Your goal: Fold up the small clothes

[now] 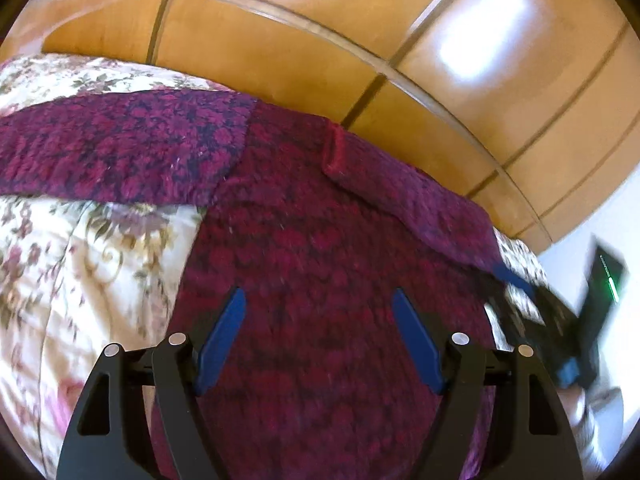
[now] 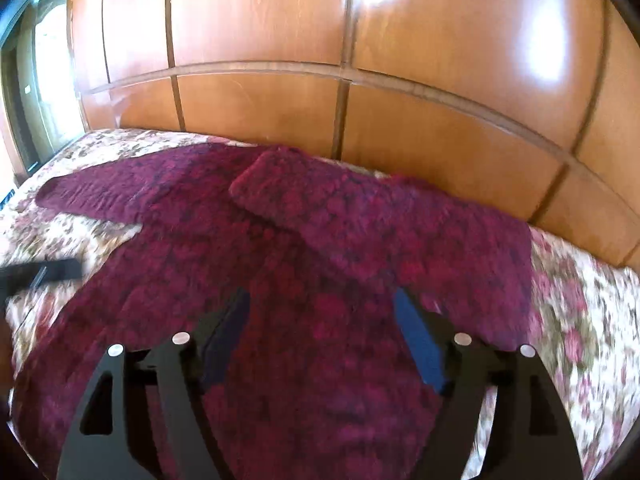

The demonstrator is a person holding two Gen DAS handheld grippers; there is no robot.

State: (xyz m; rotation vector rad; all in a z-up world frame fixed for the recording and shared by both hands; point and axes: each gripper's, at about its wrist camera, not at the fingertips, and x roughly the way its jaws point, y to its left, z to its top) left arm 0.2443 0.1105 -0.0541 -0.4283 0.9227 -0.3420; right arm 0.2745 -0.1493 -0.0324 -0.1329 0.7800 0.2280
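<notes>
sweater (image 1: 320, 264), a thick knit in dark red and purple, lies spread flat on the flowered bedspread (image 1: 80, 264), running from the near edge of the bed up to the far side by the glossy wooden wardrobe (image 1: 280, 60). its left sleeve (image 2: 104, 192) stretches out flat to the far left, while the right sleeve (image 2: 360, 216) is laid across the body with its cuff pointing toward the middle.

left claw (image 1: 319, 340) hovers over the sweater's body with both blue fingers (image 1: 224, 340) spread wide and nothing between them. right claw (image 2: 322, 340) hangs over the near right part of the body, also spread wide and empty; i cannot tell whether either one brushes the wool.

from where i stand it looks soft, floppy and fairly light but bulky, the sort of fuzzy knit that grips itself and the bedspread rather than sliding. it should sag wherever it is not held, and a deep pinch may catch two layers at once. i would judge the best holds to be at the edges: the cuff of the left sleeve to bring it across, or the near hem at both corners to fold the body up toward the far side.

a dark device with a green light (image 1: 608, 280) sits off to the right, well apart from the sweater.
</notes>
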